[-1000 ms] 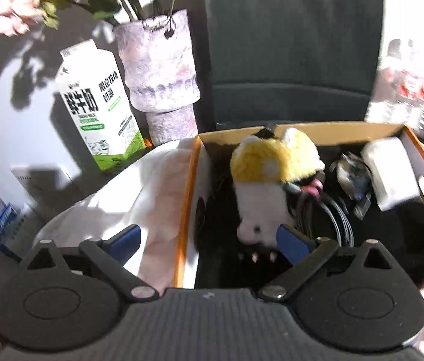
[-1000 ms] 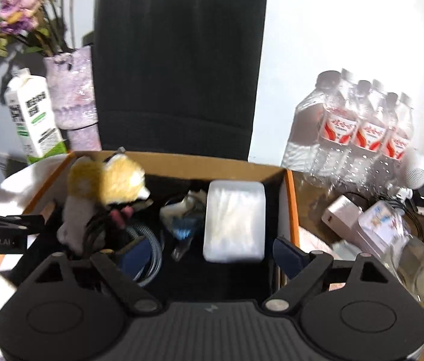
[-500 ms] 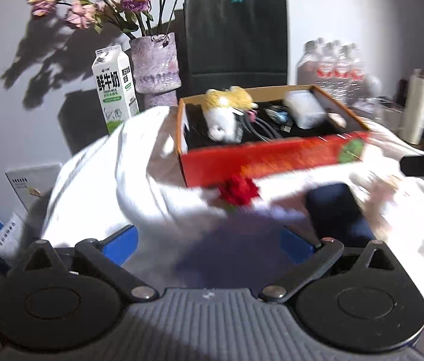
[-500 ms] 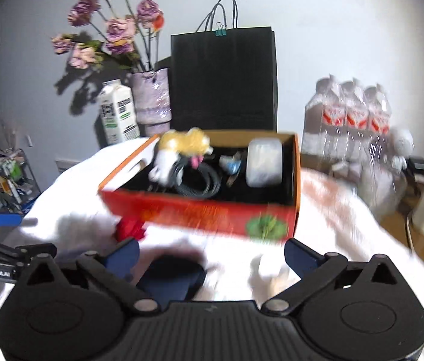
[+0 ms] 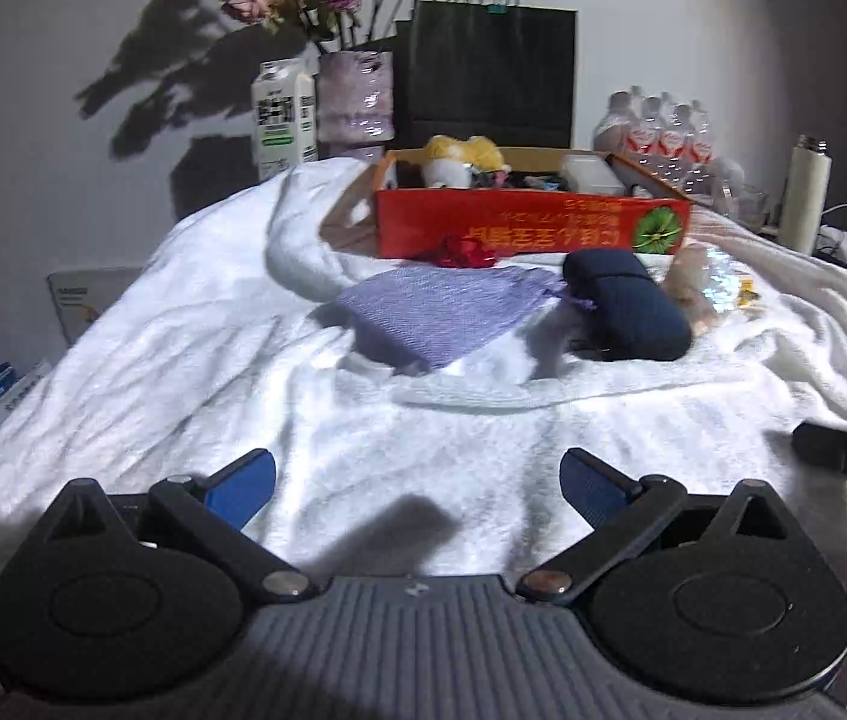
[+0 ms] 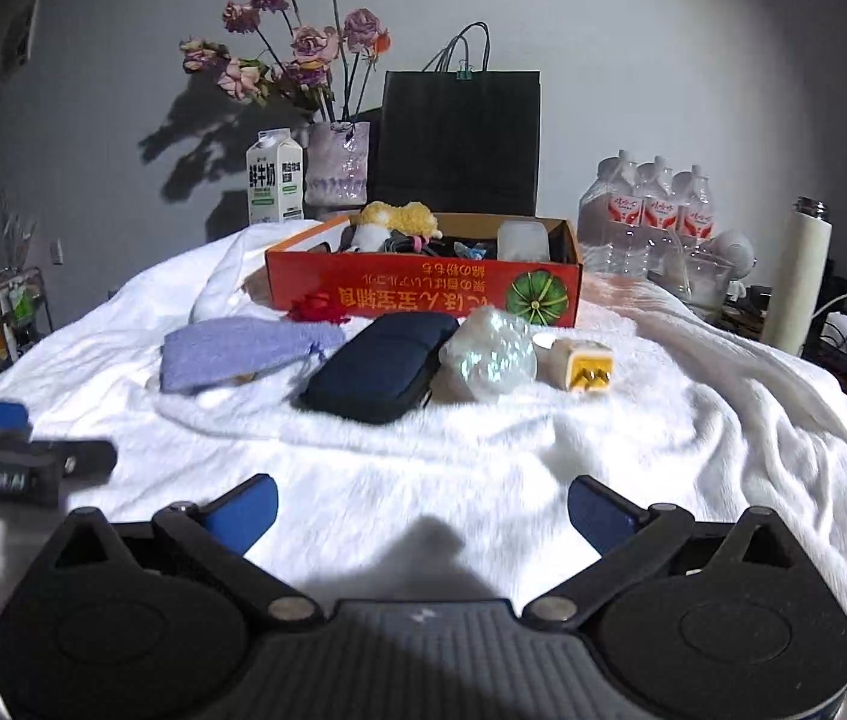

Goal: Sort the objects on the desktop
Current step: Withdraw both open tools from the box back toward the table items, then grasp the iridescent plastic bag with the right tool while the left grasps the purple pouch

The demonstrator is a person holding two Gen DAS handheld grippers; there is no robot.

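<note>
A red cardboard box [image 6: 423, 294] [image 5: 531, 228] stands at the far middle of the white blanket. It holds a yellow plush toy [image 6: 399, 219], cables and a white pack [image 6: 522, 240]. In front of it lie a red flower [image 6: 318, 307], a purple knitted pouch [image 6: 243, 351] [image 5: 447, 312], a navy case [image 6: 384, 363] [image 5: 627, 306], a shiny crumpled wrap [image 6: 489, 354] and a yellow-white charger plug [image 6: 582, 365]. My left gripper [image 5: 417, 483] and right gripper [image 6: 423, 507] are open and empty, low over the near blanket.
Behind the box stand a milk carton [image 6: 274, 177], a vase of flowers [image 6: 336, 165] and a black paper bag [image 6: 462, 141]. Water bottles [image 6: 651, 210] and a white flask [image 6: 795, 282] are at the right. The left gripper shows in the right wrist view [image 6: 9, 456].
Both grippers have pulled back from over the box to the near side of the blanket. The loose objects in front of the box came into view.
</note>
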